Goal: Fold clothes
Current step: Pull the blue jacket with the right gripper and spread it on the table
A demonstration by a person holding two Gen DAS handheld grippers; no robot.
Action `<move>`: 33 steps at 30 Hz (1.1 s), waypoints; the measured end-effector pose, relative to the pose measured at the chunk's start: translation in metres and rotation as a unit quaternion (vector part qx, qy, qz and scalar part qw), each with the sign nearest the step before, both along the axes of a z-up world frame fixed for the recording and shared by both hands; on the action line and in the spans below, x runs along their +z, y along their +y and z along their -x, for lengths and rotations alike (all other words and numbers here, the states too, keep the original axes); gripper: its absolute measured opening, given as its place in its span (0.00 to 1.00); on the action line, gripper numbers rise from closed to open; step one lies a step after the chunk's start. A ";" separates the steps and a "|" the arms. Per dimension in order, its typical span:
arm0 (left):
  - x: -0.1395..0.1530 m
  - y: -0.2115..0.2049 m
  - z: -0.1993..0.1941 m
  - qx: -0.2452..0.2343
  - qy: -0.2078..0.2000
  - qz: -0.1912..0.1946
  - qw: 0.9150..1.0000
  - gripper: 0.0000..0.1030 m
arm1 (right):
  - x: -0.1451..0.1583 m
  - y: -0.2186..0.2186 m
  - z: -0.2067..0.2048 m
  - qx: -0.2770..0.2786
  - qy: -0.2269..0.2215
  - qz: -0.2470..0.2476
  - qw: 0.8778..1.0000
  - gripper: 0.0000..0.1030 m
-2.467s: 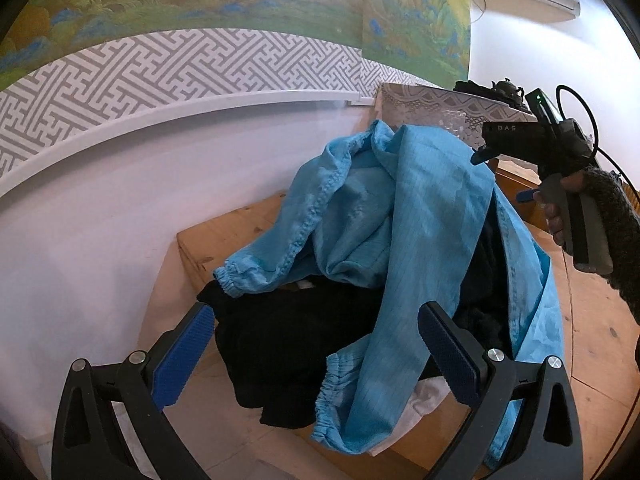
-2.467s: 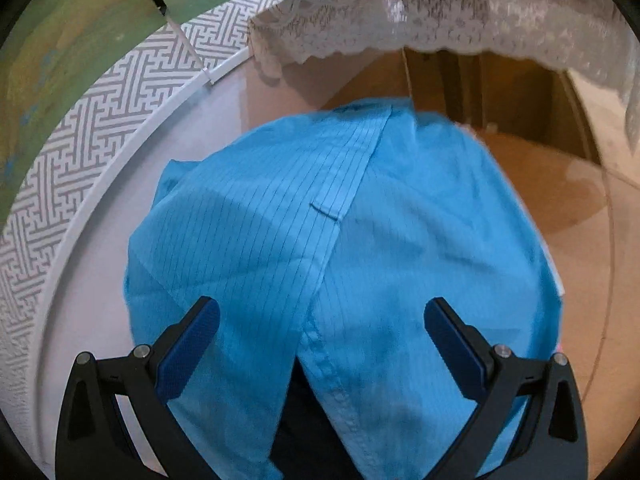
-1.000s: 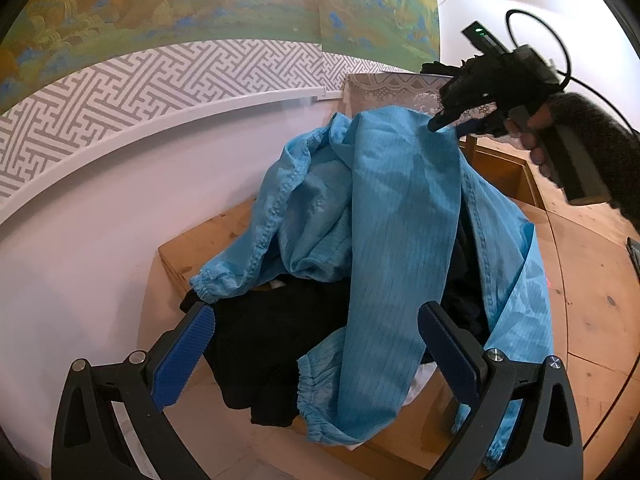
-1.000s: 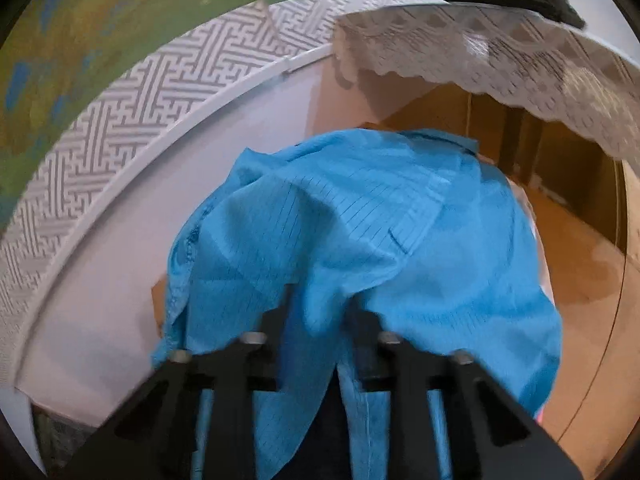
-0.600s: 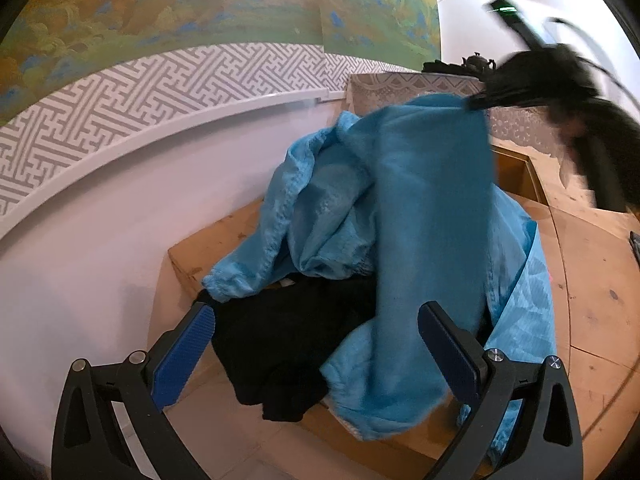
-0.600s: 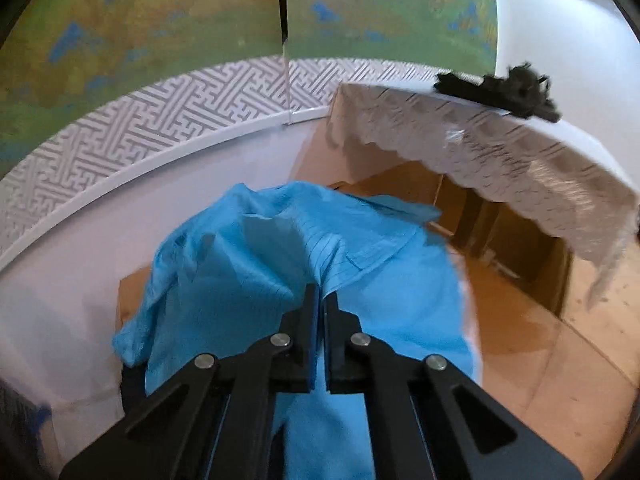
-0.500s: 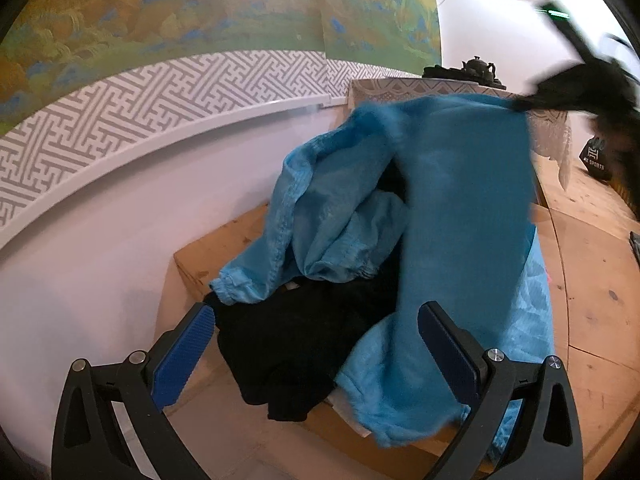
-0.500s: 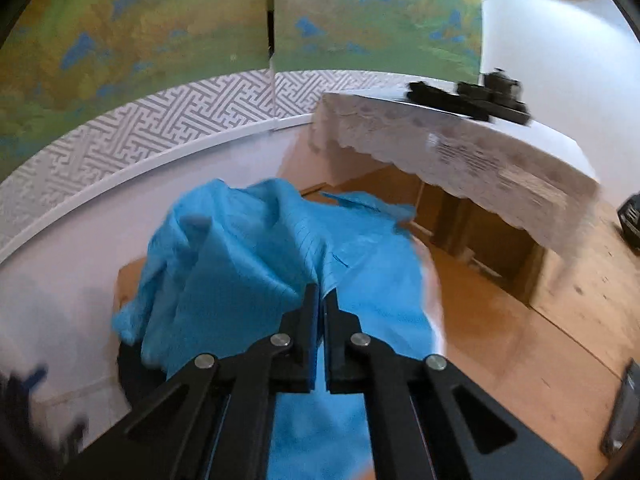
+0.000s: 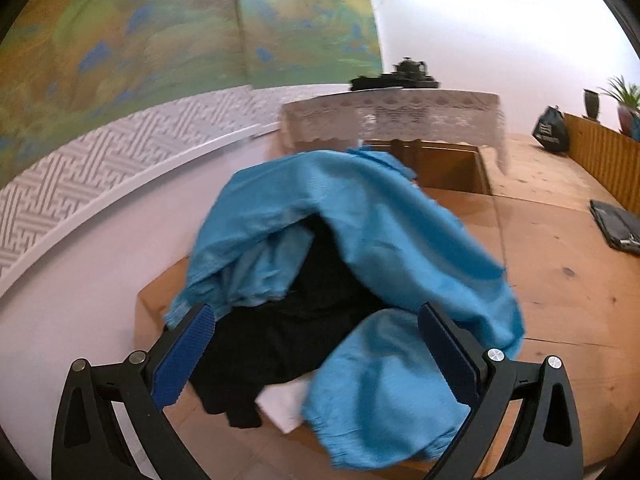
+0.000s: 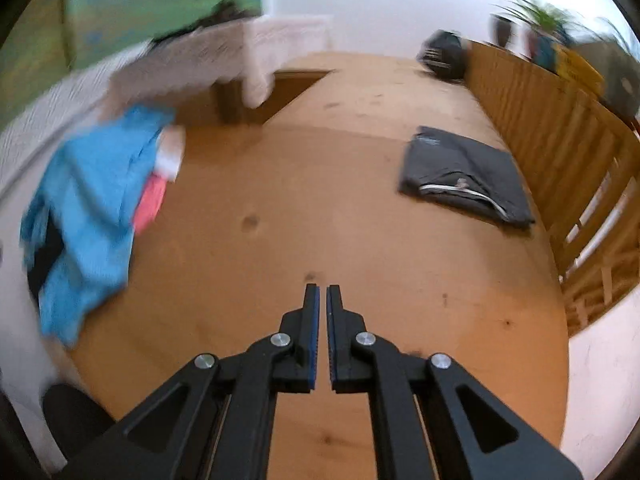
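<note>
The blue jacket (image 9: 360, 248) is heaped on dark clothes at the desk's (image 10: 320, 208) far left. Left gripper (image 9: 316, 344) spread wide, right gripper (image 10: 322, 328) nearly closed, empty. Collar should be grabbed first, probably.

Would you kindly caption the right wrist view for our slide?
Shut right tool over wooden floor, blue garment left, folded grey garment right.

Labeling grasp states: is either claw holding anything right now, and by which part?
Nothing held. Left claw is open over the blue garment; right claw is nearly shut on nothing above the wooden floor.
</note>
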State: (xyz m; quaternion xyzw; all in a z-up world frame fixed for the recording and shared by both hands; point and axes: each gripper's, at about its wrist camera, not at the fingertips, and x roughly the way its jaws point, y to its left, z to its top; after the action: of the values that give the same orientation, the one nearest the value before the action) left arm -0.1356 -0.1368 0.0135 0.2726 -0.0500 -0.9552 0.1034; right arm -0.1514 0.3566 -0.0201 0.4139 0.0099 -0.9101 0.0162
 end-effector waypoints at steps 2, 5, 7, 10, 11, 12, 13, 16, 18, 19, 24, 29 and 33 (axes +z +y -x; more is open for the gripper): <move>0.001 0.011 0.003 -0.002 -0.003 -0.003 1.000 0.99 | -0.007 -0.047 0.011 0.063 -0.017 -0.005 0.998 0.43; 0.001 0.020 0.008 -0.010 -0.013 -0.012 1.000 0.99 | -0.016 -0.114 0.030 0.153 -0.035 0.007 0.988 0.65; -0.002 0.021 0.008 -0.011 -0.021 -0.012 1.000 0.99 | -0.024 -0.157 0.055 0.196 -0.036 0.021 0.980 0.65; -0.007 0.014 0.007 -0.006 -0.029 -0.007 1.000 0.99 | -0.041 -0.227 0.115 0.240 -0.043 0.027 0.970 0.65; -0.009 0.011 0.007 -0.004 -0.032 -0.006 0.999 0.99 | -0.050 -0.249 0.138 0.246 -0.050 0.018 0.968 0.66; -0.011 0.007 0.006 -0.002 -0.035 -0.005 0.999 0.99 | -0.054 -0.262 0.150 0.250 -0.052 0.011 0.967 0.66; -0.013 0.003 0.006 0.000 -0.039 -0.004 0.999 0.99 | -0.058 -0.279 0.166 0.256 -0.048 0.000 0.965 0.66; -0.022 -0.011 0.005 0.005 -0.052 -0.003 0.999 0.99 | -0.061 -0.319 0.204 0.272 -0.029 -0.012 0.962 0.66; -0.025 -0.018 0.007 0.010 -0.058 -0.002 0.998 0.99 | -0.057 -0.336 0.223 0.282 -0.018 -0.017 0.959 0.66; -0.027 -0.022 0.008 0.014 -0.058 -0.003 0.998 0.99 | -0.057 -0.345 0.231 0.287 -0.013 -0.020 0.958 0.66; -0.032 -0.038 0.018 0.034 -0.057 -0.007 0.998 0.99 | -0.076 -0.375 0.251 0.324 -0.033 -0.004 0.945 0.16; -0.035 -0.045 0.023 0.042 -0.061 -0.015 0.997 0.99 | -0.058 -0.357 0.236 0.326 -0.024 0.012 0.945 0.02; -0.032 -0.034 0.022 0.034 -0.063 -0.001 0.997 0.99 | -0.024 -0.302 0.201 0.317 -0.006 0.003 0.948 0.02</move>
State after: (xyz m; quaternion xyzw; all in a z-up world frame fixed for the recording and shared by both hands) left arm -0.1575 -0.1708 -0.0185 0.3335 -0.0459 -0.9323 0.1324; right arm -0.3523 0.0545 -0.0446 0.3952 0.1382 -0.8554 0.3049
